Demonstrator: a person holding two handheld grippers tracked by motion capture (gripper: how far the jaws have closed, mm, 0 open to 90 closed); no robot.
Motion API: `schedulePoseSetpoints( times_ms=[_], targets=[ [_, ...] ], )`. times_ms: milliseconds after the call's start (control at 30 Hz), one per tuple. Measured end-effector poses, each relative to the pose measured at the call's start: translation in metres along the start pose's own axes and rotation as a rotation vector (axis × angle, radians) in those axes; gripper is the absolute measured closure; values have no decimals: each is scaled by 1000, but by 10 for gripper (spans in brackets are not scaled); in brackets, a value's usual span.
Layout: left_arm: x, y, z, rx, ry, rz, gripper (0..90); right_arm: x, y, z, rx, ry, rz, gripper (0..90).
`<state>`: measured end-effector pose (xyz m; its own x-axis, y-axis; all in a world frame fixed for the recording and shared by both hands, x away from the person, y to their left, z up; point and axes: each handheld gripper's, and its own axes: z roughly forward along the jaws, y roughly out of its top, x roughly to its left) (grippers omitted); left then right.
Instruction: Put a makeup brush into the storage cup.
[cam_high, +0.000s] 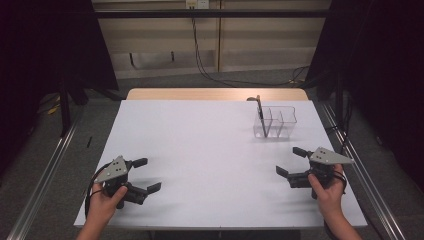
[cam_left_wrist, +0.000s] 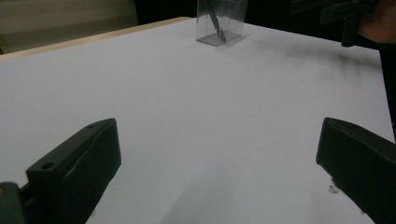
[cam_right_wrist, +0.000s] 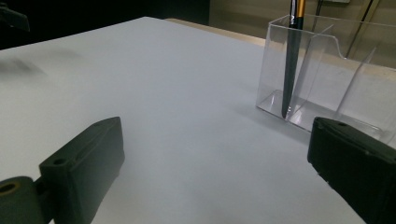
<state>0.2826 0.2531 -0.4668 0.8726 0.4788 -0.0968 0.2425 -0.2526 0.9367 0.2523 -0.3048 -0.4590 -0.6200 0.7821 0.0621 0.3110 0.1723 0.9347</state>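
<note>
Surface: white matte sheet (cam_high: 210, 160) over a board with a pale wood edge (cam_high: 215, 93) at the far side; smooth, bare apart from one holder.
Room: grey floor, dark curtains left and right, beige wall panels behind with black cables (cam_high: 200, 60) hanging down; metal rails run along both sides of the surface.
Holder: clear plastic organiser (cam_high: 278, 121), box-shaped, thin walls, split by dividers into compartments; stands far right on the surface.
Pen: dark slim barrel with a gold band (cam_right_wrist: 292, 56), upright, slightly tilted, tip down in the organiser's leftmost compartment as seen from above.
Left hand-held gripper (cam_high: 143, 175): black jaws, grey three-cornered plate; released, jaws wide apart, nothing between, near-left of the surface.
Right hand-held gripper (cam_high: 292, 161): same build; released, jaws spread, empty, just short of the organiser.
View differences: right gripper view gives the gold band and dividers; left gripper view shows the organiser (cam_left_wrist: 219, 23) far off and the other hand at top right.
</note>
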Motion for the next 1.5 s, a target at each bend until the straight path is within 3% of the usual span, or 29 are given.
schedulePoseSetpoints(
  times_ms=[867,1500],
  targets=[
    [0,-1,1,6,0,-2,0,0,-12,-22,33,-1,10,44],
    [1,-1,1,8,2,3,0,-2,-24,-36,55,-34,11,41]
  ],
)
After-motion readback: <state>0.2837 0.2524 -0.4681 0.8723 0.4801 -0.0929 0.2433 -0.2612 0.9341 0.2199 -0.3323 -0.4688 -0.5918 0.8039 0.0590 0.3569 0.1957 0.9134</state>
